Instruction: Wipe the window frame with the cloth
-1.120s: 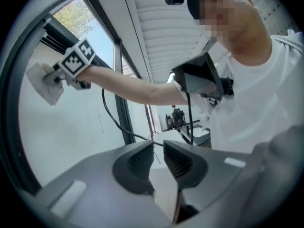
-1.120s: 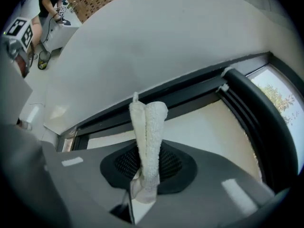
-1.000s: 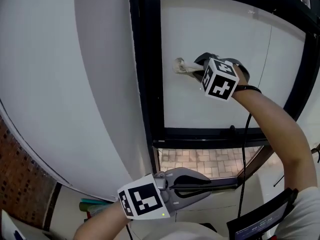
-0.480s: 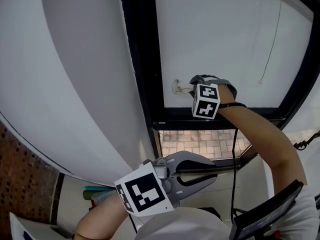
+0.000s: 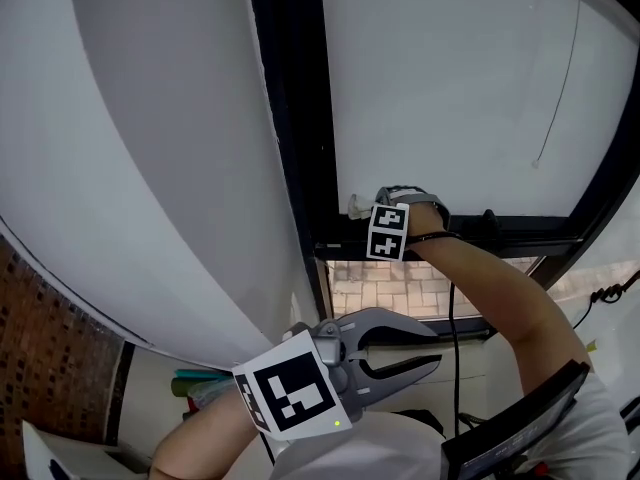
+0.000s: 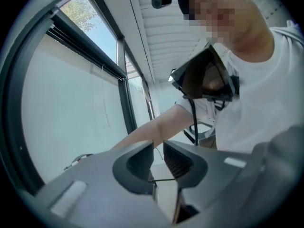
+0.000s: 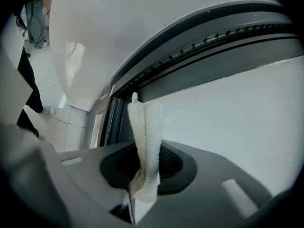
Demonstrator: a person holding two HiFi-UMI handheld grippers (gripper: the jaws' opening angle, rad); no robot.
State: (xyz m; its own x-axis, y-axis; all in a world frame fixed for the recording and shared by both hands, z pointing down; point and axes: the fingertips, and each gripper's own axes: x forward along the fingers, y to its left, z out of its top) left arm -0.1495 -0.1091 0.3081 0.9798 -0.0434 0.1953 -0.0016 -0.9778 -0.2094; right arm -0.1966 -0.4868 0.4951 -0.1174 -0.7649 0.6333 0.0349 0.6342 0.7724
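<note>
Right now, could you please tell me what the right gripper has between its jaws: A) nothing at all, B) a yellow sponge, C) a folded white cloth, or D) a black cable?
C: in the right gripper view, the right gripper has its jaws shut on a folded white cloth, which sticks out toward the dark window frame.

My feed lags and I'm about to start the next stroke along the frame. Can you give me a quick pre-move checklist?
1. Cloth grip: ok. Right hand-held gripper is shut on the white cloth.
2. Cloth touching window frame: cannot tell. Its tip sits by the lower-left corner.
3. Left hand-held gripper clear: ok. It is low, away from the frame, open and empty.
4. Cable clear: ok. It hangs from the wrist beside the forearm.
</note>
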